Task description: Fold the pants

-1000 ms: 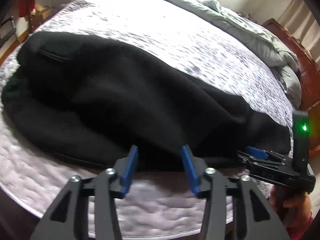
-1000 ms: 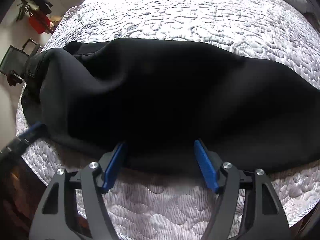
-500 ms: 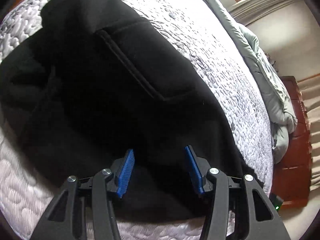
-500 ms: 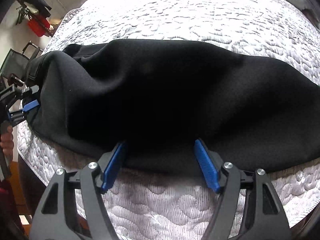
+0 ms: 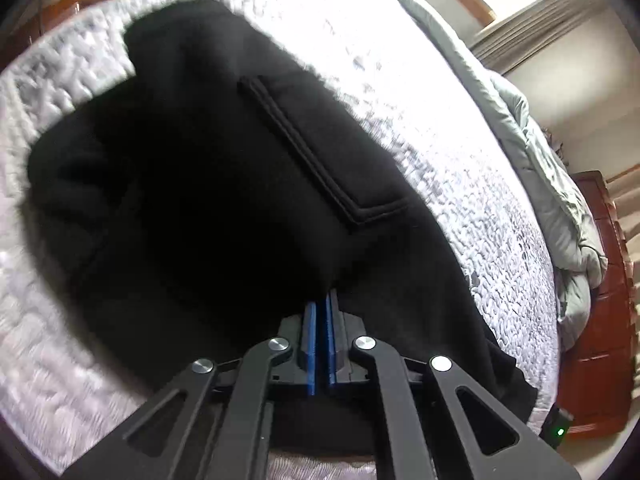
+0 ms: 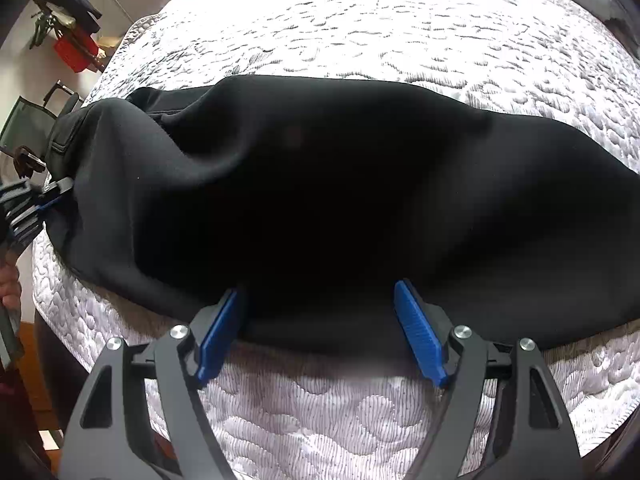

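Left wrist view: the left gripper (image 5: 320, 320) is closed on a fold of the black pants (image 5: 208, 184), which lie just ahead of it on the bed (image 5: 460, 152).
Right wrist view: the right gripper (image 6: 320, 328) is wide open; the pants' near edge (image 6: 320, 336) lies between its fingers.
Step advice: probably close the right gripper on the edge first, then lift both together.
Count: one pants, two grippers, one blanket (image 5: 560, 184).

The left wrist view is aimed low and close along the pants (image 5: 224, 200), toward the bed's (image 5: 460, 152) far side. The right wrist view is set near their edge (image 6: 340, 208), facing across the bed (image 6: 360, 32); the pants are shared by both.
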A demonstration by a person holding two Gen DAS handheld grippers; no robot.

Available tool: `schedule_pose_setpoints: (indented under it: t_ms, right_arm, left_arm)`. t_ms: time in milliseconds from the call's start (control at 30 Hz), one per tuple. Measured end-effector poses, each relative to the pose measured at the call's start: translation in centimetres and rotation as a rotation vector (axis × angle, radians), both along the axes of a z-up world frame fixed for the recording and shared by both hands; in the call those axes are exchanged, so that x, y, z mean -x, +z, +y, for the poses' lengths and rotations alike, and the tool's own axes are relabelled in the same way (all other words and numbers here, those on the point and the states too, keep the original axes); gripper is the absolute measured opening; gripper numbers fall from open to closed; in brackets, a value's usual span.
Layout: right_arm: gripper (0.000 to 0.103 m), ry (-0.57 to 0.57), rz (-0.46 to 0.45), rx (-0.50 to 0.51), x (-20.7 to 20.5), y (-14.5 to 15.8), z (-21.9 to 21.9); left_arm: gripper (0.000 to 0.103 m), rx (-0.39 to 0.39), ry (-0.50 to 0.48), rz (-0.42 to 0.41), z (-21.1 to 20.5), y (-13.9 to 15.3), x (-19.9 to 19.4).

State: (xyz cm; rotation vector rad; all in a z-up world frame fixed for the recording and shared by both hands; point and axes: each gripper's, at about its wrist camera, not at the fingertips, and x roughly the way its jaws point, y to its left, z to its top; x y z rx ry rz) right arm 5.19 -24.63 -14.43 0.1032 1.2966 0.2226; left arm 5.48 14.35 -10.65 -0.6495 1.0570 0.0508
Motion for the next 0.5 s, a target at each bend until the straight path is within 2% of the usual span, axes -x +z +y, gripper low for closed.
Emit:
schedule_pose_setpoints:
  t_ms: [100,233,367,500]
  right_arm:
    - [0.076,0.002,0.009,-0.013,-0.1,0.0,-0.2]
    - [0.077,0.004,0.016,-0.016,-0.4,0.0,-0.3]
    - [0.081,0.012,0.017,-0.005,-0.5,-0.1,0.1]
    - [0.082,0.02,0.017,0.013,-0.6,-0.1,0.5]
  left_arm:
    - [0.003,-0.066,0.014,-0.066,-0.5,1.5,2.8]
    - [0.003,-0.096,0.04,-0.083,-0.5,1.7,5.9]
    - [0.004,-0.118,0.011,-0.043,-0.7,0.4,6.8]
    - [0.006,-0.081,0.011,0.007,0.0,0.0,6.3]
